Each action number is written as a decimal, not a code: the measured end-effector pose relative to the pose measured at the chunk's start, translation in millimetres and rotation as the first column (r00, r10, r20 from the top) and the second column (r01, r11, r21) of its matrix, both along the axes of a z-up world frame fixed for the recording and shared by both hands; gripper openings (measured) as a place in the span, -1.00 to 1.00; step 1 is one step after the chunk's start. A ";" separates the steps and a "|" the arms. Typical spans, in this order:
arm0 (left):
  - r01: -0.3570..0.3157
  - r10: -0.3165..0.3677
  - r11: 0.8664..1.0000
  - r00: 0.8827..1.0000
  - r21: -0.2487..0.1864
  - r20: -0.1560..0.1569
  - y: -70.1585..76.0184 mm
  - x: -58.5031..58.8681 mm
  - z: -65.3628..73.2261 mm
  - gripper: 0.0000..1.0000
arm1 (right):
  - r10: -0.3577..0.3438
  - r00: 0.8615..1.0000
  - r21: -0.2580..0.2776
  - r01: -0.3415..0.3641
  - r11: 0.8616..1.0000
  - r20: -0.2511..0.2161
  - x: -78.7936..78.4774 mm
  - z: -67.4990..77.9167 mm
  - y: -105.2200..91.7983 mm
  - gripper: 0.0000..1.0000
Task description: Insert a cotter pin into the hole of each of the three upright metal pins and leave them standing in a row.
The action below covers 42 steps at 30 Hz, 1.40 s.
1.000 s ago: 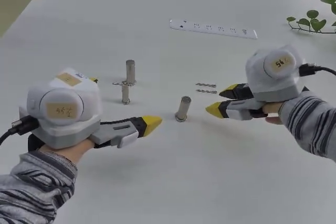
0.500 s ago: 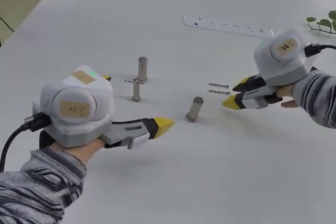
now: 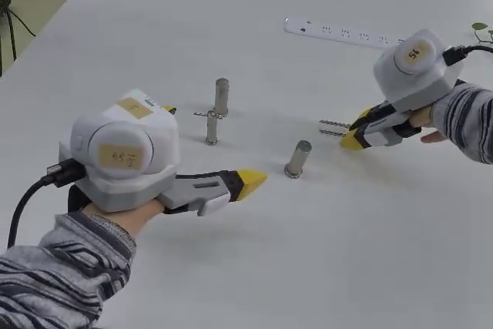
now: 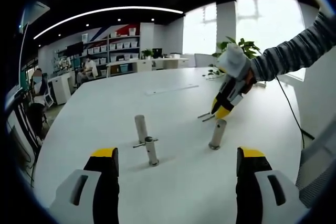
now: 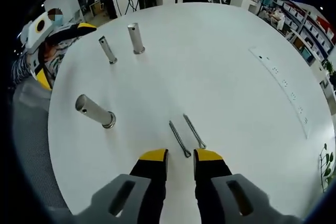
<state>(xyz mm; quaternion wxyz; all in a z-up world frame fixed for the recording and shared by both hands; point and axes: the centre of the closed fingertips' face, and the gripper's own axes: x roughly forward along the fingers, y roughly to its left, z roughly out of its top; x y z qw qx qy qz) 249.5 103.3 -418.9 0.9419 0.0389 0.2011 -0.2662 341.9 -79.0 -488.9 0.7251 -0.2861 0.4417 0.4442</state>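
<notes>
The white table [image 3: 308,252] carries everything, with a power strip [image 3: 343,34] at its far edge. The left gripper [image 4: 178,153] hangs over the near left side, jaws spread wide and empty. The right gripper [image 5: 180,156] hovers low at the right, its jaws parted by a narrow gap, holding nothing, with the tips just short of two loose cotter pins [image 5: 179,139].

Three metal pins stand upright. The far pin [image 3: 222,96] and the right pin [image 3: 297,159] are bare. The near-left pin [image 3: 212,127] already has a cotter pin [image 3: 204,114] through its top.

The step in hand looks like picking up a loose cotter pin. The two lie side by side, almost parallel (close enough to grab both by mistake), so the jaws should straddle one alone. Take it near the end closest to the gripper, leaving the far end free to lead into the hole. Come in low, since they lie flat. The left gripper can steady the right pin for threading.
</notes>
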 end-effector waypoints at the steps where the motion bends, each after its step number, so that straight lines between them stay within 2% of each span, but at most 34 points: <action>1: 0.003 -0.003 1.000 1.000 0.004 0.000 -0.4 -0.3 -0.1 0.84 | 0.002 1.000 0.000 -0.002 1.000 -0.008 -0.7 -0.3 0.5 -0.76; 8: 0.016 -0.015 1.000 1.000 0.020 -0.003 -1.9 -1.2 -1.9 0.83 | 0.025 1.000 -0.023 -0.025 0.999 -0.011 2.1 -2.9 0.9 -0.85; 12: 0.030 -0.030 0.999 0.999 0.019 -0.011 -5.0 -2.2 -2.7 0.83 | 0.048 0.999 -0.053 -0.049 0.997 -0.010 3.9 -3.3 -0.6 -0.92; 15: 0.037 -0.037 0.999 0.999 0.025 -0.017 -5.8 -2.2 -4.1 0.82 | 0.094 0.996 -0.076 -0.094 0.993 -0.008 4.7 -4.2 -0.4 -0.95; 17: 0.040 -0.039 0.999 0.999 0.027 -0.022 -6.1 -2.6 -5.0 0.82 | 0.147 0.989 -0.098 -0.146 0.984 0.000 6.2 -5.8 -1.8 -0.98; 21: 0.049 -0.048 0.999 0.999 0.014 -0.024 -8.6 -3.4 -4.4 0.82 | 0.162 0.987 -0.114 -0.160 0.980 0.008 3.7 -6.5 1.4 -1.00; 24: 0.060 -0.059 0.998 0.998 0.009 -0.018 -11.8 -3.7 -3.2 0.83 | 0.195 0.980 -0.132 -0.189 0.973 0.033 3.8 -6.9 1.2 -1.00; 26: 0.065 -0.065 0.998 0.998 0.016 -0.020 -12.8 -4.2 -4.6 0.83 | 0.187 0.982 -0.129 -0.181 0.975 0.038 5.3 -7.0 0.9 -1.00; 29: 0.070 -0.070 0.997 0.997 0.023 -0.027 -13.3 -5.1 -6.9 0.82 | 0.159 0.987 -0.080 -0.156 0.985 0.035 6.7 -8.2 0.4 -1.00; 30: 0.072 -0.072 0.997 0.997 0.027 -0.027 -13.6 -5.7 -7.2 0.82 | 0.156 0.987 -0.078 -0.153 0.985 0.035 6.2 -8.3 -1.2 -1.00; 35: 0.080 -0.080 0.997 0.997 0.012 -0.018 -17.2 -6.4 -6.1 0.78 | 0.172 0.983 -0.062 -0.168 0.984 0.063 -1.8 -3.9 -0.4 -1.00; 38: 0.098 -0.097 0.994 0.995 0.040 -0.026 -20.9 -9.7 -11.0 0.76 | 0.187 0.979 -0.061 -0.182 0.981 0.086 -8.1 1.9 0.7 -1.00; 42: 0.112 -0.112 0.993 0.994 0.036 -0.014 -24.8 -10.6 -9.3 0.69 | 0.200 0.973 -0.054 -0.195 0.979 0.112 -15.1 10.2 2.1 -1.00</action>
